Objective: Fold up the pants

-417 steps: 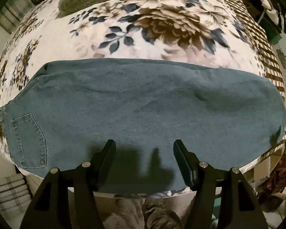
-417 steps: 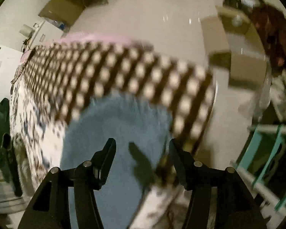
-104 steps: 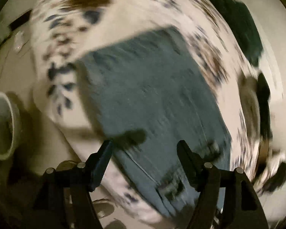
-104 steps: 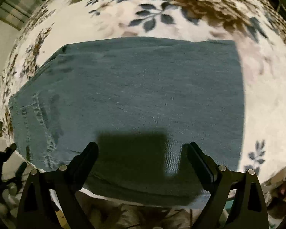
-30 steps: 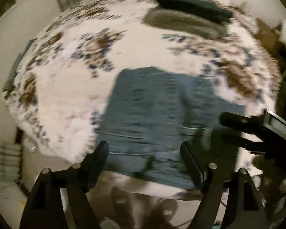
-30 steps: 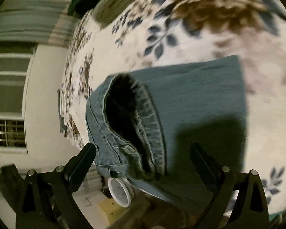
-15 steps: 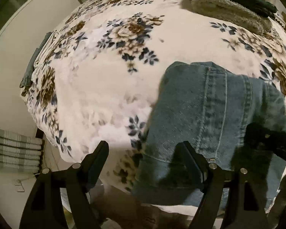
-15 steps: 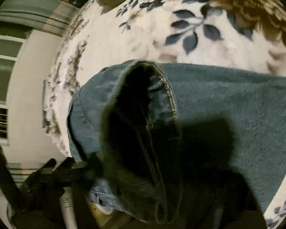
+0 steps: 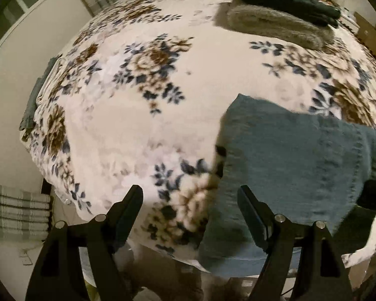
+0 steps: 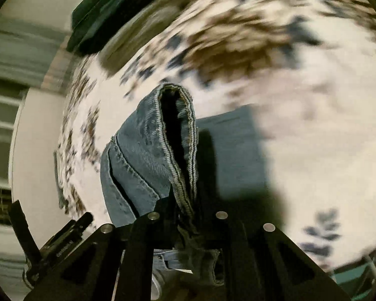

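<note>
Clamping the waistband, the right gripper (image 10: 185, 215) has lifted one end of the pants (image 10: 148, 155) over the half lying flat on the bed (image 9: 127, 115), so another fold looks underway. Beside them, the left gripper (image 9: 190, 210) now hangs wide and empty. Beyond: one pair of pants, two folded garments (image 9: 278, 22).

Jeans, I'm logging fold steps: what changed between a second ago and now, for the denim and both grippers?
The right gripper, open a second ago, has shut on the waistband end of the jeans and lifted it off the floral blanket. The left gripper stayed open and empty, now mostly over the blanket. The lower layer of denim and the folded clothes at the far edge stayed put.
</note>
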Available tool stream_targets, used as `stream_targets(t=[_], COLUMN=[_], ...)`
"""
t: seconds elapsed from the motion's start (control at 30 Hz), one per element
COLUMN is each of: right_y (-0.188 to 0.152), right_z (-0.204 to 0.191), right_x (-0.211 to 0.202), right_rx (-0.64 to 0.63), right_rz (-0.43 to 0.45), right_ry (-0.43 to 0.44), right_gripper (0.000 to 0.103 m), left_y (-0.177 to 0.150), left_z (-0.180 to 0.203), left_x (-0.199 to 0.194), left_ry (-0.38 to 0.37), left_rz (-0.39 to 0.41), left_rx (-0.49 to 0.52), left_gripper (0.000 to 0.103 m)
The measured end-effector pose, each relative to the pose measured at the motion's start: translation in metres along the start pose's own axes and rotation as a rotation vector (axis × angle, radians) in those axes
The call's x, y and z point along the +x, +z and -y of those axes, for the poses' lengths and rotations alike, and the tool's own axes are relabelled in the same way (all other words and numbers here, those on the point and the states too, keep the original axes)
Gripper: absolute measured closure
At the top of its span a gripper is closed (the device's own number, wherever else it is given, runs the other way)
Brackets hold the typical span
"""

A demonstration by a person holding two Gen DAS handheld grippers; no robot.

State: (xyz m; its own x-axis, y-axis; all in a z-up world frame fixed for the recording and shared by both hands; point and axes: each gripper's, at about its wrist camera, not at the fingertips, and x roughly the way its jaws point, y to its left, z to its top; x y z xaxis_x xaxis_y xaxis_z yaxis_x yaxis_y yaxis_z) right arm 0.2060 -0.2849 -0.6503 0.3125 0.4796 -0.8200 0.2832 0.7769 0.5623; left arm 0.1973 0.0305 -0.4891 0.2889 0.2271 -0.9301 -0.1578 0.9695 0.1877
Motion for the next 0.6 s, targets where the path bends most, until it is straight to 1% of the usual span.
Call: stream_targets(t=[0.1, 0.23, 0.33, 0.43, 0.47, 0.5, 0.53, 0.57, 0.6], right_y=[-0.002, -0.007, -0.01, -0.013, -0.013, -0.012, -0.011, -0.009, -0.008], right_z=[0.044, 0.085, 0.109, 0.129, 0.137, 0.145, 0.153, 0.158, 0.162], right_x=[-0.032, -0.059, -0.072, -0.071, -0.063, -0.058, -0.049, -0.046, -0.046], right_rx=[0.069, 0.12, 0.149, 0.186, 0.203, 0.215, 0.232, 0.246, 0.258], right_rz=[0.016, 0.044, 0.058, 0.051, 0.02, -0.008, -0.04, -0.056, -0.055], right_ry=[-0.029, -0.067, -0.092, -0.113, -0.115, -0.125, -0.144, -0.163, -0.176], right_gripper=[0.09, 0.09, 0.09, 0.089, 0.086, 0.077, 0.061, 0.055, 0.044], left_y=[0.001, 0.005, 0.009, 0.014, 0.017, 0.019, 0.021, 0.025, 0.027], left_z=[0.012, 0.029, 0.046, 0.058, 0.063, 0.067, 0.071, 0.075, 0.077], left_x=[0.001, 0.004, 0.011, 0.017, 0.019, 0.021, 0.021, 0.024, 0.025], left_ry=[-0.02, -0.052, -0.062, -0.081, -0.088, -0.094, -0.098, -0.104, -0.11], left_rz=[-0.001, -0.006, -0.012, -0.025, -0.026, -0.027, -0.027, -0.03, -0.032], left_rx=[0.021, 0.041, 0.082, 0.102, 0.109, 0.113, 0.114, 0.116, 0.116], left_gripper=[0.027, 0.027, 0.027, 0.027, 0.027, 0.027, 0.027, 0.027, 0.027])
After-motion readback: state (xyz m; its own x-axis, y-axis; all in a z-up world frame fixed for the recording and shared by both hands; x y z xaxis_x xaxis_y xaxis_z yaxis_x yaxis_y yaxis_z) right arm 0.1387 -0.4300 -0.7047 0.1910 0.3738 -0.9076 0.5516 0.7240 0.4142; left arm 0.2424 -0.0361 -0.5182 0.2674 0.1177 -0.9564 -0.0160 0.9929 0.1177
